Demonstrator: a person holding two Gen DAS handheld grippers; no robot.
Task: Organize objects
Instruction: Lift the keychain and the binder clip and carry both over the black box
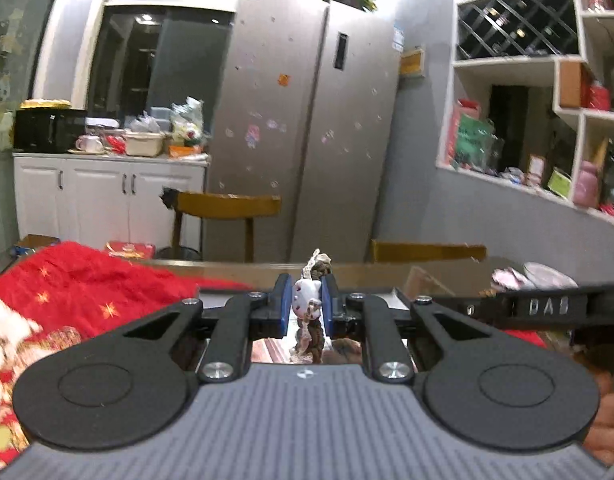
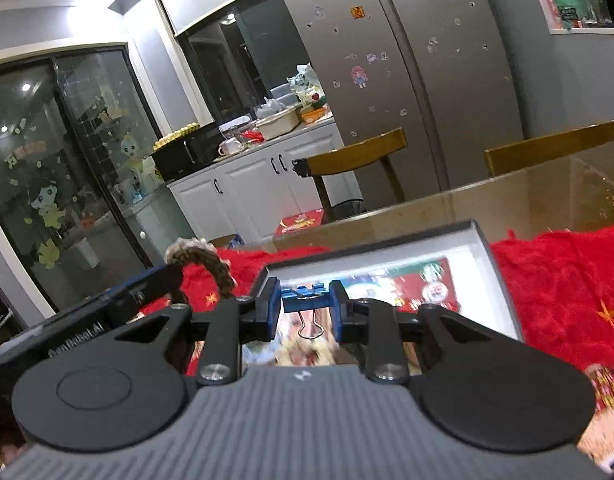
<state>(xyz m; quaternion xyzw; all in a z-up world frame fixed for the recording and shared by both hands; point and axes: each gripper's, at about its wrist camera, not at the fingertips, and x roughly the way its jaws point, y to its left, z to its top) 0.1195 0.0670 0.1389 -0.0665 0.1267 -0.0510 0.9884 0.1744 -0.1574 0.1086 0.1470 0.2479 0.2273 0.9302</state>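
My left gripper [image 1: 305, 300] is shut on a small white cat-face charm [image 1: 305, 295] that is tied to a brown and white braided cord [image 1: 312, 336]; the cord hangs below the pads and sticks up above them. In the right wrist view, my right gripper [image 2: 305, 300] is shut on a blue binder clip [image 2: 305, 293], whose silver wire handle [image 2: 311, 326] hangs down. It hovers over an open grey box [image 2: 503, 280] lined with white and holding colourful printed cards. The left gripper and its braided cord [image 2: 211, 264] show at the left of that view.
A red fuzzy cloth [image 1: 83, 280] [image 2: 567, 280] with gold stars covers part of the glass-topped table [image 2: 507, 204]. Wooden chairs [image 1: 227, 204] stand behind the table, before a steel fridge [image 1: 307, 120]. White cabinets [image 1: 107, 188] with clutter are at left, wall shelves [image 1: 547, 120] at right.
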